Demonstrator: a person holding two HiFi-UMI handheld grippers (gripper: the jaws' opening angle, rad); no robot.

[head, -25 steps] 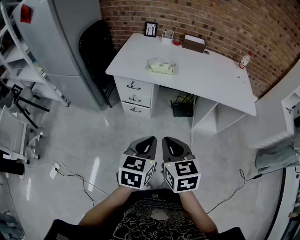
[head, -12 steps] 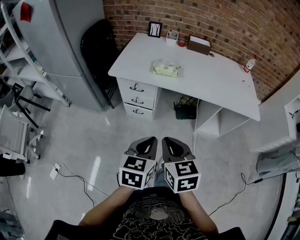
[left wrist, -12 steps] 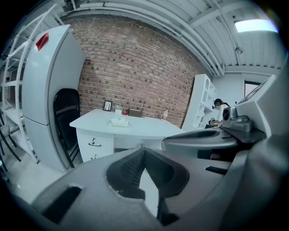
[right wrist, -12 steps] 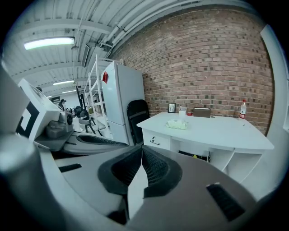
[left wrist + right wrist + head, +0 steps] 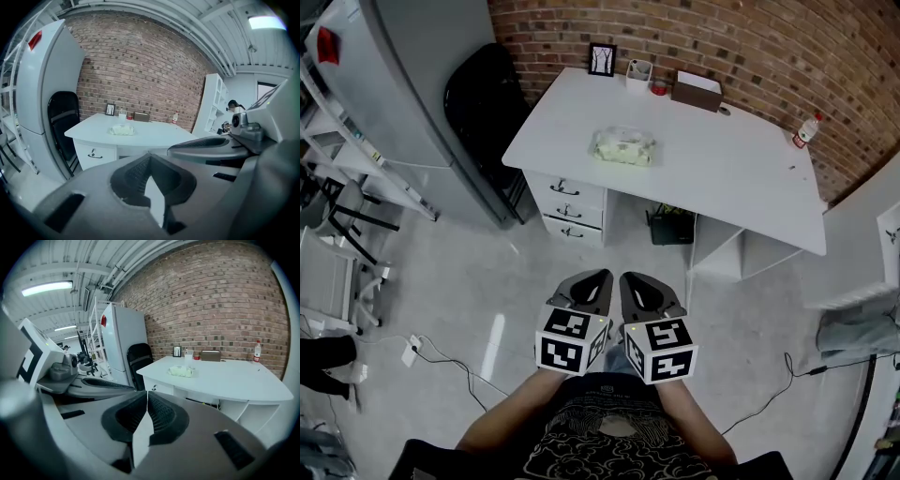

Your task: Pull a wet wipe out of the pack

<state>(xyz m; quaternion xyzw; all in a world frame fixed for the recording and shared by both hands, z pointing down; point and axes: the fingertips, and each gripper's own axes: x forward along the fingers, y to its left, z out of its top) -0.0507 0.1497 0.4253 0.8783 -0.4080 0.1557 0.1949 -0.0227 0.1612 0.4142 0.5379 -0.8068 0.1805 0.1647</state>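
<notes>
The wet wipe pack [image 5: 622, 147], pale green in clear wrap, lies on the white desk [image 5: 722, 178] well ahead of me; it also shows as the pack [image 5: 122, 131] in the left gripper view and the pack [image 5: 181, 371] in the right gripper view. My left gripper [image 5: 593, 284] and right gripper [image 5: 639, 284] are held side by side near my body, over the floor and short of the desk. Both are shut with nothing between the jaws. The left gripper [image 5: 148, 161] and right gripper [image 5: 147, 397] point toward the desk.
At the desk's back edge stand a small picture frame [image 5: 601, 58], a cup [image 5: 637, 70], a brown box [image 5: 697, 90] and a bottle [image 5: 805, 130]. A black chair [image 5: 483, 103] and grey cabinet [image 5: 403, 84] stand left. Drawers [image 5: 565, 206] face me; cables [image 5: 450, 356] cross the floor.
The head view has shifted so the desk sits slightly nearer and more to the left. Both grippers keep their place, shut, in front of my body.
</notes>
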